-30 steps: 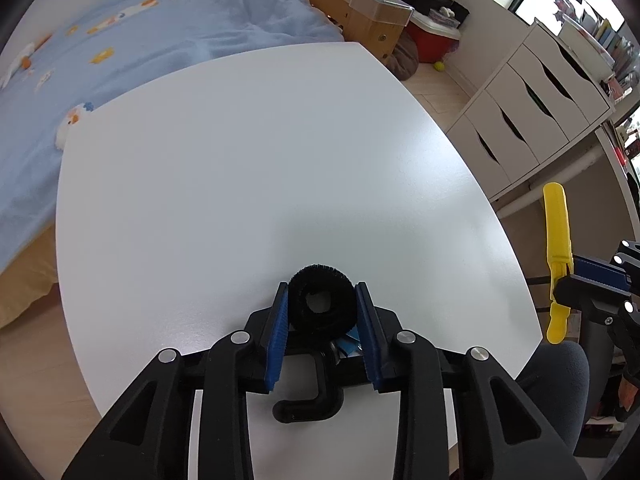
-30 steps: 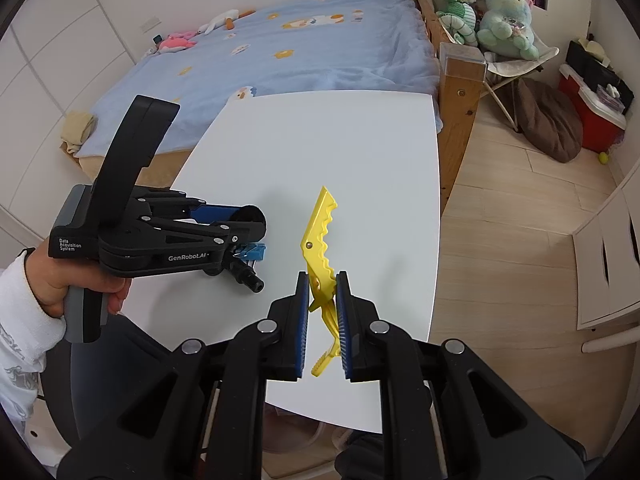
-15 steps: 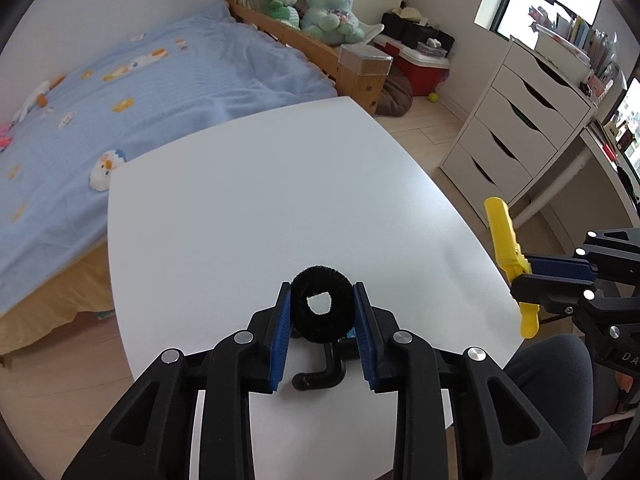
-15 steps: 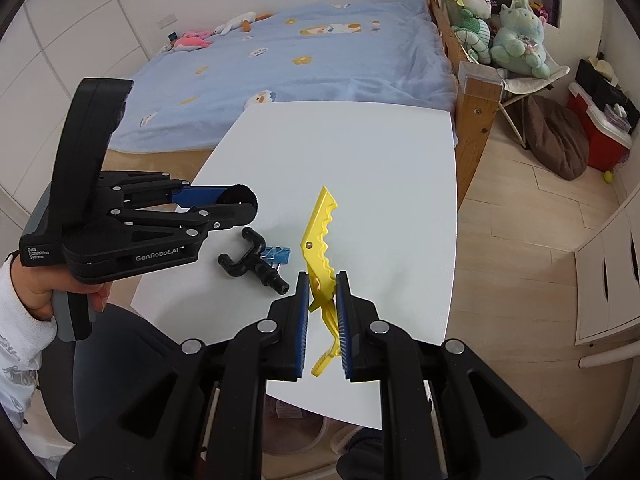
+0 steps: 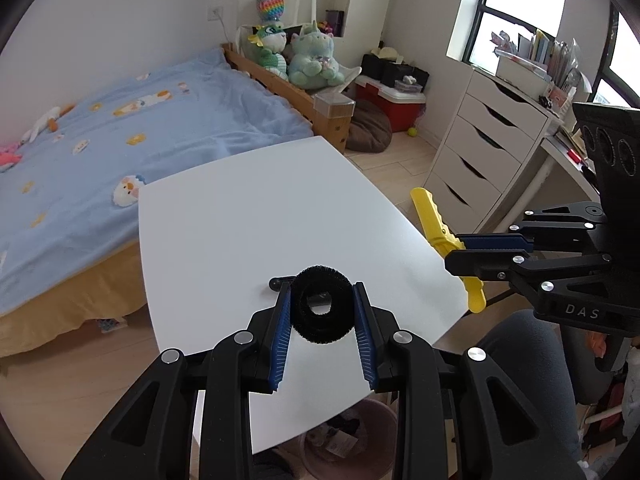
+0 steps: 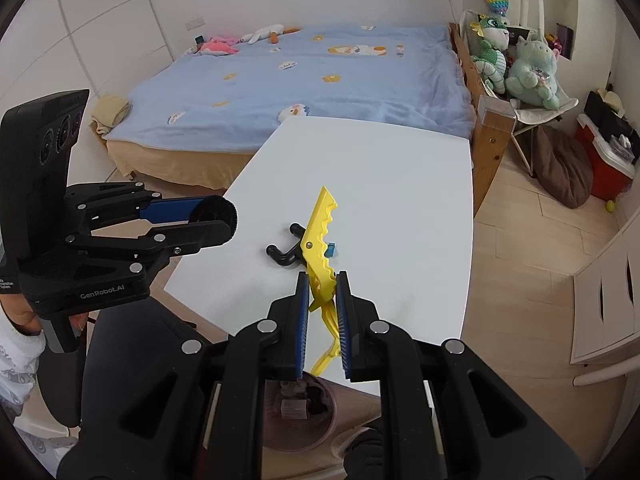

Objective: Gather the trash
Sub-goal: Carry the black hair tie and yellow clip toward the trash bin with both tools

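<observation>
While our left claw (image 5: 320, 312) grips a black ring (image 5: 321, 305) upright above the counter (image 5: 248, 216), our right claw (image 6: 322, 312) pinches a yellow clip (image 6: 320, 236), its long axis pointing forward and up.

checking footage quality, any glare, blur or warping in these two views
Left wrist: window blown out white, soft sheen on the table, straight edges bowed by fisheye. Right wrist: even light, yellow clip sharp, dark vignette in the corners, drawers curved at the rim.

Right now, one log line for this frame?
left gripper: shut on black fuzzy ring | right gripper: shut on yellow plastic clip | black hook: on white table
</observation>
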A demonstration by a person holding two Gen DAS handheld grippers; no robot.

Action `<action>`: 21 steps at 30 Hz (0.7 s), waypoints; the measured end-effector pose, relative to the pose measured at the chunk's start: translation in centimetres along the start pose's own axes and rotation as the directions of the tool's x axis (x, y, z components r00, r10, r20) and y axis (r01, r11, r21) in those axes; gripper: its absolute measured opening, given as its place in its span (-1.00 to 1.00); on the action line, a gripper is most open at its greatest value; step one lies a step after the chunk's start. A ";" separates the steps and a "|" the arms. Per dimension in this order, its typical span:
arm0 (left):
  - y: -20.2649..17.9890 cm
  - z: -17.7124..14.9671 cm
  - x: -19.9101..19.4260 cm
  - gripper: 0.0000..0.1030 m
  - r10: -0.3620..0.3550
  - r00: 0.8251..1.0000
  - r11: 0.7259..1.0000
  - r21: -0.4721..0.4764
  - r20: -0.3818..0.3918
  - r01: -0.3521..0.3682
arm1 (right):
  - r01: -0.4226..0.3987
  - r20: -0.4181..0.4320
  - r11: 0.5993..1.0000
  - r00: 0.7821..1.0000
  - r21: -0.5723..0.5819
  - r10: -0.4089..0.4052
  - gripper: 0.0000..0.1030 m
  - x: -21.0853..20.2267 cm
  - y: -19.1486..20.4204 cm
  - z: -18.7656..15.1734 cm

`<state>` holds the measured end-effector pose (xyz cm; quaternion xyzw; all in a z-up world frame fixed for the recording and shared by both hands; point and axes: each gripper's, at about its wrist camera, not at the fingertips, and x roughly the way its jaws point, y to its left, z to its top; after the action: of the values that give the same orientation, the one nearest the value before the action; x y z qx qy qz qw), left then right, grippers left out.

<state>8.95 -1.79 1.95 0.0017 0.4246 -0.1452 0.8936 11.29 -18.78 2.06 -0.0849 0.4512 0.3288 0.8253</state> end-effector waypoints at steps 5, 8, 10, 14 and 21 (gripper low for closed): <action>-0.9 -1.5 -1.9 -0.43 -0.003 0.999 1.000 0.008 0.036 0.002 | -0.004 0.021 1.000 1.000 -0.015 0.005 -0.75 -1.4 1.3 -1.1; -1.2 -2.5 -2.9 -0.43 0.002 0.999 1.000 0.010 0.050 -0.002 | -0.006 0.027 1.000 1.000 -0.026 0.006 -0.75 -2.1 2.0 -2.0; -1.3 -3.3 -3.4 -0.43 -0.002 0.998 1.000 0.003 0.056 0.002 | -0.011 0.030 0.999 0.999 -0.032 0.012 -0.75 -2.6 2.4 -2.5; -1.8 -4.8 -4.4 -0.43 -0.006 0.998 1.000 -0.003 0.062 0.006 | -0.017 0.035 0.999 0.999 -0.040 0.019 -0.75 -3.5 3.3 -3.9; -2.4 -7.2 -5.0 -0.43 -0.016 0.999 1.000 -0.008 0.045 0.017 | -0.037 0.020 0.999 0.999 -0.031 0.038 -0.75 -4.3 4.3 -6.5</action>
<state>-0.14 -1.93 1.38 -0.0090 0.4052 -0.1508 0.9017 2.52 -20.26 2.42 -0.0856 0.4391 0.3518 0.8222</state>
